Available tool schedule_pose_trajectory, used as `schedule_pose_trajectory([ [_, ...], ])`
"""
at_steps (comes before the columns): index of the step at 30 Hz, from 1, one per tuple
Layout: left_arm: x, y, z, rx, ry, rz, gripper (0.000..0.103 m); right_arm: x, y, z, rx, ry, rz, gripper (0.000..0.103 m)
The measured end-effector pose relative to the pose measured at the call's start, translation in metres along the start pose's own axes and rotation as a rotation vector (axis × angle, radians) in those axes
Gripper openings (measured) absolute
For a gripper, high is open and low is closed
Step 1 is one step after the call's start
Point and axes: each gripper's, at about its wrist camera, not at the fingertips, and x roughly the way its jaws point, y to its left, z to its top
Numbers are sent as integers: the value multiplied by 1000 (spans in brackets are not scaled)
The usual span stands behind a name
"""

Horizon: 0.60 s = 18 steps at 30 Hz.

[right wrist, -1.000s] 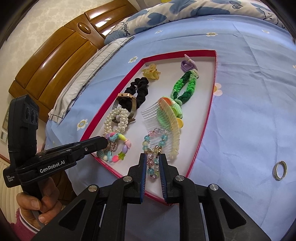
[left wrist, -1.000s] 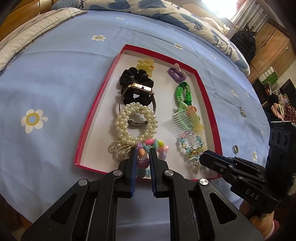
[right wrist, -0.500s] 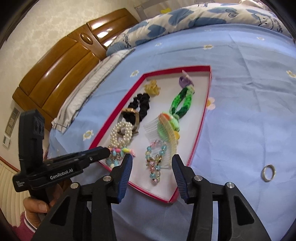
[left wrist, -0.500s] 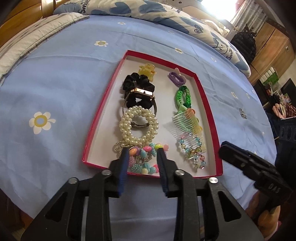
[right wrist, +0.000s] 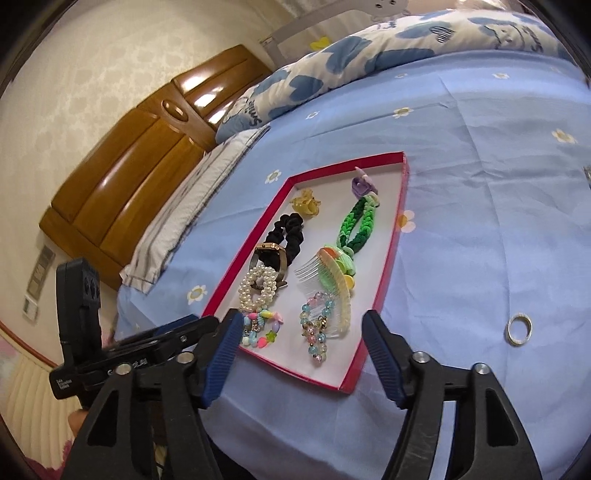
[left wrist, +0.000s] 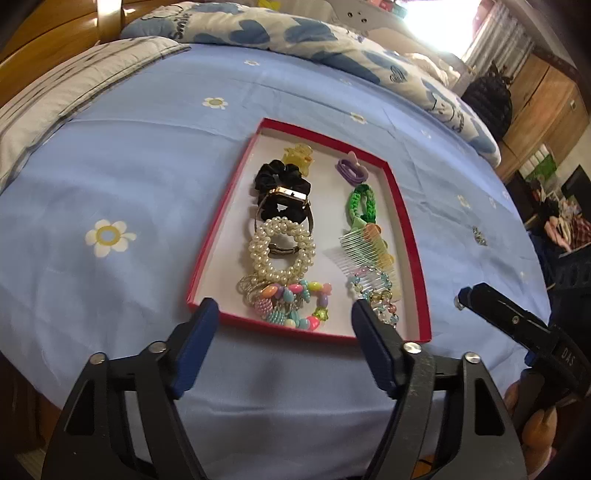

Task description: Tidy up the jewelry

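A red-rimmed white tray (left wrist: 218, 221) (right wrist: 388, 258) lies on the blue bed sheet. It holds a pearl bracelet (left wrist: 282, 253) (right wrist: 258, 288), a colourful bead bracelet (left wrist: 291, 301) (right wrist: 260, 328), a pastel crystal bracelet (left wrist: 380, 295) (right wrist: 317, 325), a comb (left wrist: 365, 254) (right wrist: 332, 284), a green braided band (left wrist: 360, 203), a black scrunchie (left wrist: 282, 184), a watch (left wrist: 288, 194), a yellow clip (left wrist: 297, 157) and a purple tie (left wrist: 351, 170). My left gripper (left wrist: 282, 317) is open and empty, just short of the tray's near edge. My right gripper (right wrist: 299, 328) is open and empty above the tray's near end.
A silver ring (right wrist: 519, 329) lies on the sheet right of the tray. A small sparkly piece (left wrist: 479, 235) lies on the sheet farther right. Pillows (left wrist: 258, 29) and a wooden headboard (right wrist: 140, 155) are beyond the tray. The bed edge is just under my grippers.
Both grippers opened, letting go of the bead bracelet and the crystal bracelet, and pulled back and up from the tray. Both bracelets now lie in the tray.
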Motion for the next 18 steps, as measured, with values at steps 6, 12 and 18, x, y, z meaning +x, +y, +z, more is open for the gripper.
schedule_pose_trajectory([
  [6, -13, 7, -17, -48, -30, -22, 82, -18, -21, -12, 119, -48, 66, 85],
  [12, -16, 10, -38, -73, -18, -31, 85, -27, -29, -31, 200, -65, 103, 88],
  [18, -17, 9, -58, -65, -10, -4, 85, -28, -25, -48, 183, -52, 81, 89],
])
